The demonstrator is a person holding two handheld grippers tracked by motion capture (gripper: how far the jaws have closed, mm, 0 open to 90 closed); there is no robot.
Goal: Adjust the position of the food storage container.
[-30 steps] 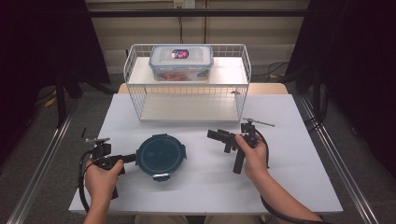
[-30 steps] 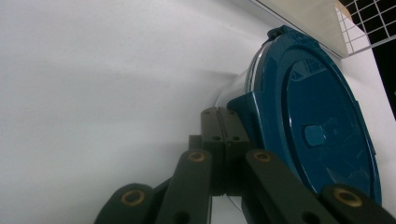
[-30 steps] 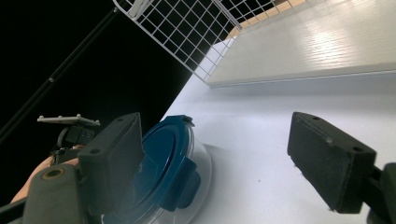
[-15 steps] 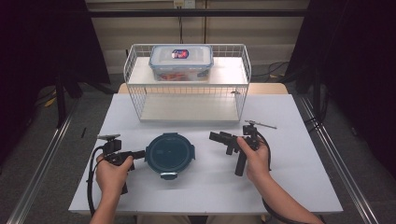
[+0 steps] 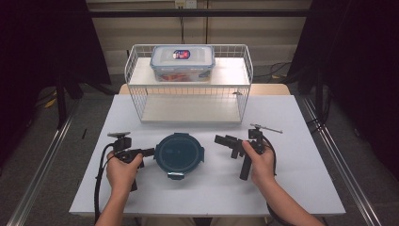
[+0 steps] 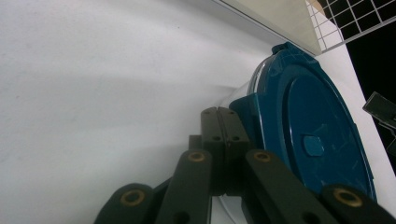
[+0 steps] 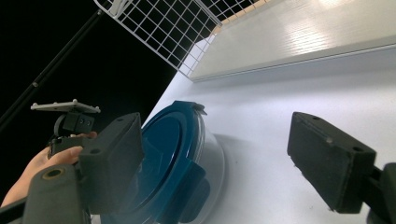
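My left gripper (image 5: 147, 152) has its jaws pressed flat together with nothing between them, tips touching the left rim of the round blue-lidded container (image 5: 179, 153), as the left gripper view confirms: the closed tips sit right against the lid's edge. I read this as a sideways push, nudging the container across the white table (image 5: 301, 188) toward its middle. The container sits near the front-centre of the table, in front of the wire rack (image 5: 188, 101), with one lid clasp facing me.

My right gripper (image 5: 225, 140) is spread wide and holds nothing, hanging just beside the container's right side, apart from it; through its own view the container lies between and beyond its two pads (image 7: 114, 158).

To do this well, I'd keep the pushing contact low and centred on the rim so the container slides without spinning, and keep the right jaws wide and level, ready to close on the lid's edge. On the rack's top shelf stands a clear rectangular box (image 5: 182, 61), well apart.
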